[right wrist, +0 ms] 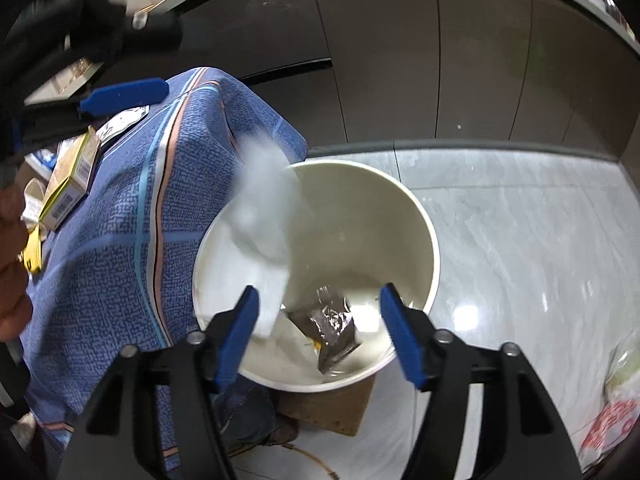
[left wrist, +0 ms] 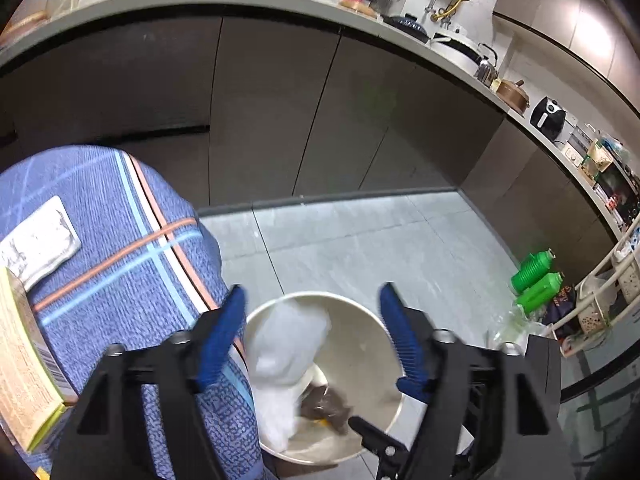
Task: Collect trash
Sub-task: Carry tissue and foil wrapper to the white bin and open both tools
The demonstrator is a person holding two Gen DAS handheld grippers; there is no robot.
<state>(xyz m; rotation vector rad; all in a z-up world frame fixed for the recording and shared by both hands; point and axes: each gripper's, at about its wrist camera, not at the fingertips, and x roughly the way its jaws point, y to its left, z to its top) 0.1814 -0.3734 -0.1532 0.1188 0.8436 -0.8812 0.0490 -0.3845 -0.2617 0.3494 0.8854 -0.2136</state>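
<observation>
both tools hang over a white bin (right wrist: 416,216) that stands on the grey tiled floor (right wrist: 520,216), hard against the desk under its blue patterned cloth (right wrist: 120,240).

the left tool (left wrist: 312,316) has its blue-padded fingers (left wrist: 222,332) spread wide apart with nothing pressed between them. below and between its fingers, in the left wrist view, a blurred pale piece of trash (left wrist: 284,344) sits in the bin's mouth, apart from both pads. whether it is paper or plastic is hard to tell through the blur.

the right tool (right wrist: 316,320) is likewise spread open, its pads clear of everything. just ahead of its left finger the same pale piece (right wrist: 264,200) shows as a white smear across the bin's rim on the desk side. between and beyond its fingertips, down at the bottom of the bin, lies a dark shiny wrapper (right wrist: 328,324) with a bit of yellow at its edge, beside more white scraps.

to the left of both tools, on the cloth, lie a yellow-edged box (left wrist: 24,360) and a crumpled silvery-white packet (left wrist: 40,240), well apart from the bin. part of a hand (right wrist: 12,264) shows at the far left edge of the right wrist view. beyond the bin stand dark cabinet doors (left wrist: 272,112), and to the right of the left tool two green bottles (left wrist: 536,280) lie on the floor.
</observation>
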